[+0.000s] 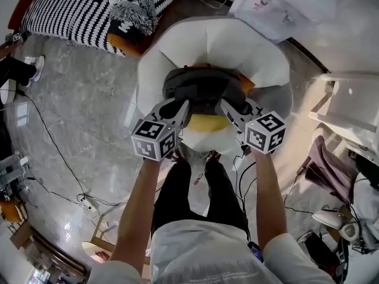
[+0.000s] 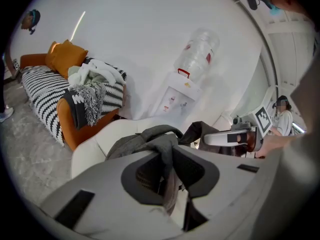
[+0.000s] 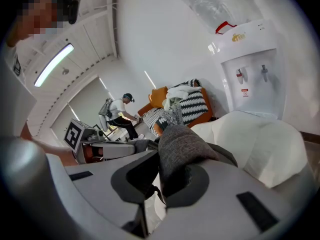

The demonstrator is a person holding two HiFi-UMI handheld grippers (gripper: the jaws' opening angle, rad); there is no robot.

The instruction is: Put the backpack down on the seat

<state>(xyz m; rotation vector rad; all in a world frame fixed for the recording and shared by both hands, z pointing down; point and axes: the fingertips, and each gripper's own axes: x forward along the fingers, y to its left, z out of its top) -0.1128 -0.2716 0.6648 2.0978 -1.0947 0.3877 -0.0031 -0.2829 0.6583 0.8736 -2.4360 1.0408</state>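
Looking down in the head view, I saw the striped sofa (image 1: 71, 13) at ten o'clock, on the grey floor (image 1: 77, 99). Nearer the middle, my left gripper (image 1: 182, 108) pointed toward twelve o'clock with its marker cube at the near end. Its jaws were clamped on a grey strap (image 2: 166, 151) of the backpack (image 1: 201, 86). In the left gripper view the strap ran down between the pads, which pressed on it from both sides.

The backpack, dark grey and slumped, hung between my two grippers at the centre of the head view. It was over the seat of the white chair (image 1: 207, 43), with the chair's back behind it at twelve o'clock. A yellow cushion (image 1: 207, 123) showed just below the bag at six o'clock. I could not tell whether the bag's bottom touched the seat.

My right gripper (image 1: 225, 106) came in from five o'clock. Its jaws were closed on a thick grey fold (image 3: 185, 149) of the backpack, which bulged up out of them in the right gripper view. In that view the water dispenser (image 3: 250, 74) stood against the wall at two o'clock, behind the chair.
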